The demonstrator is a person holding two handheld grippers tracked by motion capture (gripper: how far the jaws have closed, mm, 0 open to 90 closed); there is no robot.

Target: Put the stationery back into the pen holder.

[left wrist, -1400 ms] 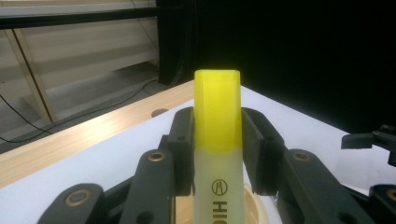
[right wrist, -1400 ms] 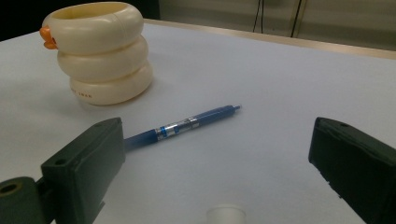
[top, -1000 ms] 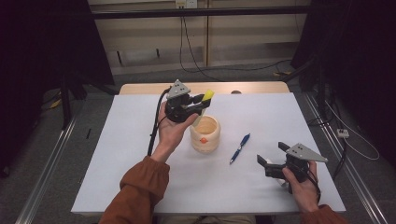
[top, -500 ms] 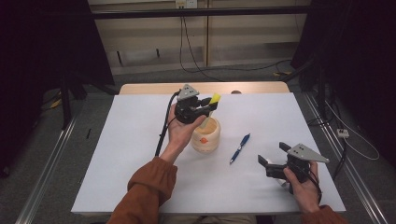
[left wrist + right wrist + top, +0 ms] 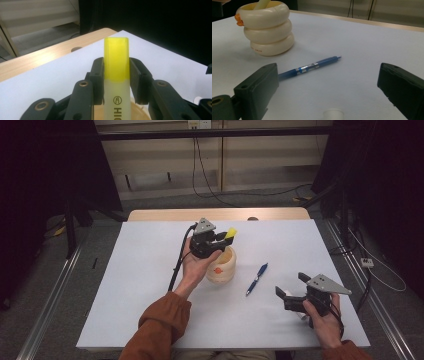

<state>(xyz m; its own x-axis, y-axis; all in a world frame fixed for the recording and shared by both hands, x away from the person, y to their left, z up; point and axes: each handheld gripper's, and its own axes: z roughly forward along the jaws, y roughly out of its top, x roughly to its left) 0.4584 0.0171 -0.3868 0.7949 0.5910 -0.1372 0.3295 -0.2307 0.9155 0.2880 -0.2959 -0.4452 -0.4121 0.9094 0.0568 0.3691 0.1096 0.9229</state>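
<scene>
From above, the left gripper (image 5: 216,240) is hanging over a cream ringed cup (image 5: 221,265) on the white table (image 5: 135,285), clenching a yellow highlighter (image 5: 230,233), while the right gripper (image 5: 292,292) is resting released near a blue pen (image 5: 256,279). Along the left gripper's jaws, the highlighter (image 5: 117,75) is standing pinched between them above the cup's rim. Along the right gripper's spread jaws, the pen (image 5: 310,67) is lying beside the cup (image 5: 267,27), the highlighter's lower end (image 5: 263,3) dipping inside.

White table (image 5: 140,270), floor cables (image 5: 210,185), poss. white cap (image 5: 333,114)
</scene>
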